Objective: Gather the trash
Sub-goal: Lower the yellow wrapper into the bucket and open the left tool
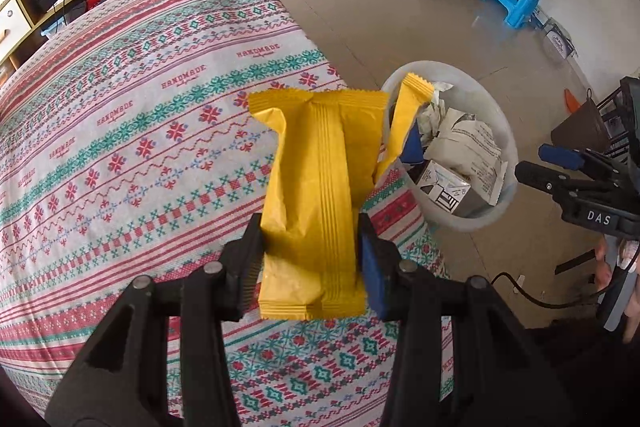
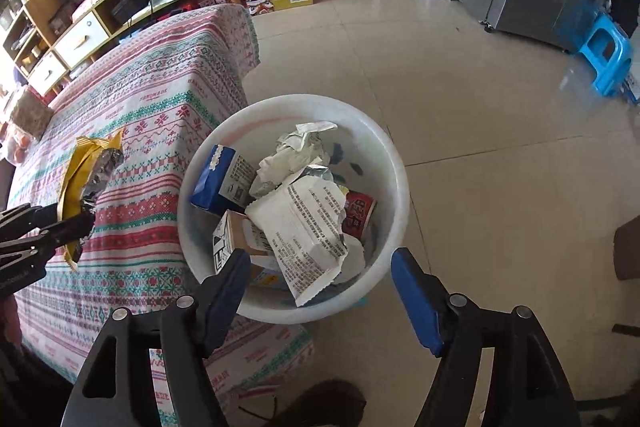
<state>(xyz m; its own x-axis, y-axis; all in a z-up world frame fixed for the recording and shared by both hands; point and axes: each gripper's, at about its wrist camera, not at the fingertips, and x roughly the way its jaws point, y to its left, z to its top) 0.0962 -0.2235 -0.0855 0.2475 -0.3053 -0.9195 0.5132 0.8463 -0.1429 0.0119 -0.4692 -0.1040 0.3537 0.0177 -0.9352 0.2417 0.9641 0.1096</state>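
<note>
Yellow wrapper [image 1: 316, 203] sits clamped crosswise in the left gripper [image 1: 310, 259], long axis running forward along the fingers over the tablecloth [image 1: 120, 147] — the white bin [image 2: 394, 163] lies ahead-right, directly beneath the open, empty right gripper [image 2: 320, 291].

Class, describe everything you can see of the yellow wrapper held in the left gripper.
The yellow wrapper is a glossy, foil-like snack packet with crimped, zigzag-cut ends and a ribbed seam down its middle. It looks flattened and creased. The right wrist view shows a silvery inner lining at its torn top. The left gripper clamps its lower part between both pads, holding it above the patterned tablecloth, just short of the white bin.
</note>
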